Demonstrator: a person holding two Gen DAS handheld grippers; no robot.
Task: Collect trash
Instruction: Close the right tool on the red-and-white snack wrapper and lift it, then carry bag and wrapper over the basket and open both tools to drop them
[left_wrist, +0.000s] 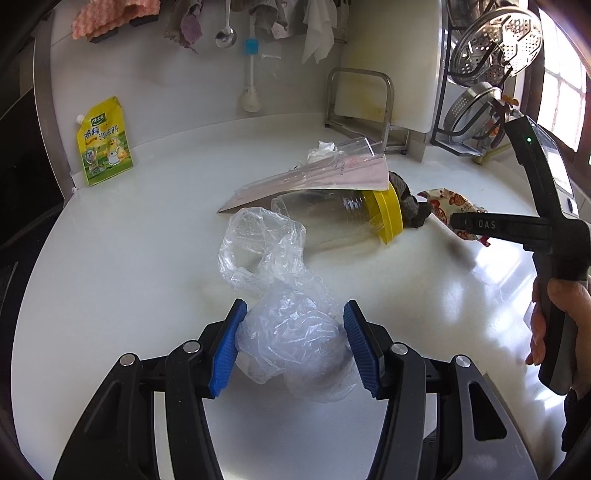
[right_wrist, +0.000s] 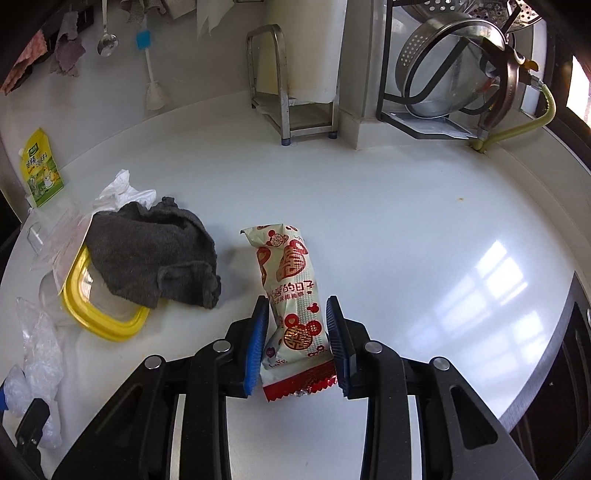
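Note:
A crumpled clear plastic bag (left_wrist: 280, 295) lies on the white counter (left_wrist: 147, 240). My left gripper (left_wrist: 295, 314) is open, with its blue pads on either side of the bag's near end. A red and white snack wrapper (right_wrist: 291, 295) lies on the counter in the right wrist view. My right gripper (right_wrist: 297, 308) is open around the wrapper's near half, pads close to its sides. The right gripper also shows in the left wrist view (left_wrist: 458, 221), pointing at the wrapper (left_wrist: 454, 206).
A clear jar with a yellow lid (left_wrist: 384, 214) lies on its side under a flat plastic package (left_wrist: 317, 177) and a grey cloth (right_wrist: 159, 251). A yellow sauce pouch (left_wrist: 103, 147) leans on the back wall. A metal rack (right_wrist: 291, 92) and a strainer stand (right_wrist: 454, 74) are at the back.

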